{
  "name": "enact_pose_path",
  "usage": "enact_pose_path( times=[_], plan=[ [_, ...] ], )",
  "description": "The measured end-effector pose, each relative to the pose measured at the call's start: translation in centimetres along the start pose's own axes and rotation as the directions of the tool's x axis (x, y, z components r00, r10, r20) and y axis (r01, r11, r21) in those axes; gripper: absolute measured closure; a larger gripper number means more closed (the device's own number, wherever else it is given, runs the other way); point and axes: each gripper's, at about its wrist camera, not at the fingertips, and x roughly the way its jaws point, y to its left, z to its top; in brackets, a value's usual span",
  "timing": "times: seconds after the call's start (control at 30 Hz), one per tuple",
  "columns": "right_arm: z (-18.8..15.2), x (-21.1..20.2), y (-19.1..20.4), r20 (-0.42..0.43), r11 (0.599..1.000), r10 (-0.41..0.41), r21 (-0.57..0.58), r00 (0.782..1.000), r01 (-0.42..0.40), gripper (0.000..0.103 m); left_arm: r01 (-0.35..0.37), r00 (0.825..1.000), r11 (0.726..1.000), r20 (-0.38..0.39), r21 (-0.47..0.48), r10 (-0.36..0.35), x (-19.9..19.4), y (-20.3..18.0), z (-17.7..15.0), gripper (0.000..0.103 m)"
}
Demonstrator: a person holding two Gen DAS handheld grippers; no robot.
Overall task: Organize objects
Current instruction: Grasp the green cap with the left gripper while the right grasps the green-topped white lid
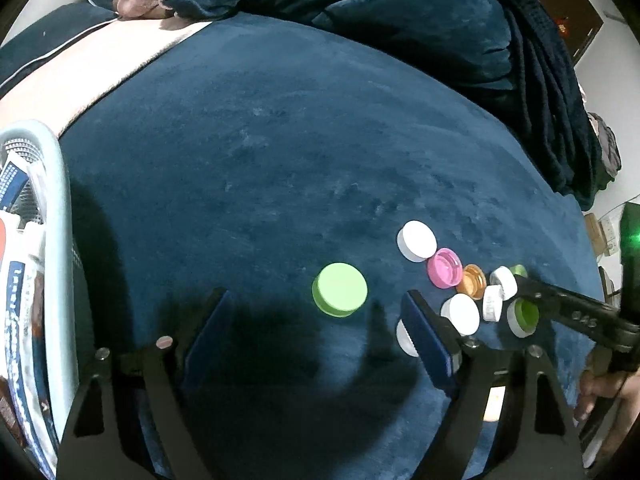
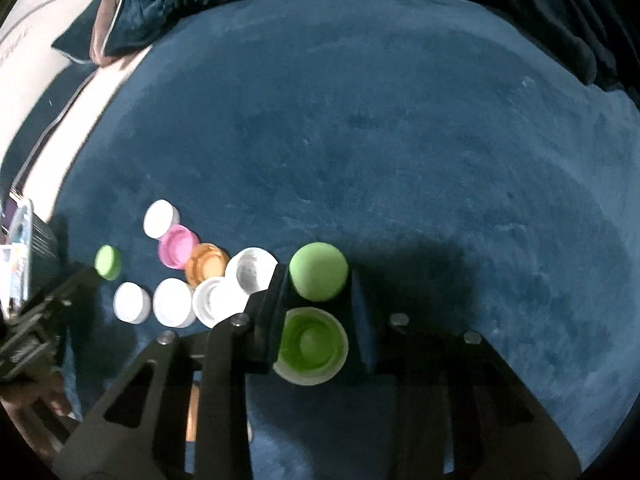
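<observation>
Several bottle caps lie on a dark blue velvety bed cover [image 1: 280, 140]. A large light green cap [image 1: 340, 290] sits top up at the level of my left gripper's [image 1: 316, 296] tips, nearer the right-hand finger. That gripper is open and touches nothing. My right gripper [image 2: 318, 282] is shut on a smaller green cap [image 2: 318, 272], its pads against both sides. Farther back between those fingers a white cap with a green inside [image 2: 312, 346] lies open side up. White [image 2: 160, 218], pink [image 2: 178, 246] and orange [image 2: 206, 262] caps cluster to the left.
A pale blue basket [image 1: 56, 200] holding printed packets stands at the left edge of the bed. Dark blue pillows and a blanket [image 1: 400, 8] pile up at the back. More white caps [image 1: 460, 312] crowd beside my left gripper's right finger. A hand [image 1: 596, 392] shows at the right.
</observation>
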Motion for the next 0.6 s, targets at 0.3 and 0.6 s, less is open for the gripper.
enact_pose_path(
  times=[0.3, 0.6],
  plan=[
    [-0.8, -1.9, 0.6, 0.022, 0.999, 0.028, 0.028, 0.999, -0.028, 0.072, -0.025, 1.000, 0.998, -0.015, 0.050, 0.026, 1.8, -0.4, 0.6, 0.044],
    [-0.5, -2.1, 1.8, 0.028, 0.999, 0.034, 0.004, 0.999, -0.034, 0.072, -0.045, 0.998, 0.982, -0.033, 0.184, 0.052, 1.8, -2.4, -0.1, 0.072]
  ],
)
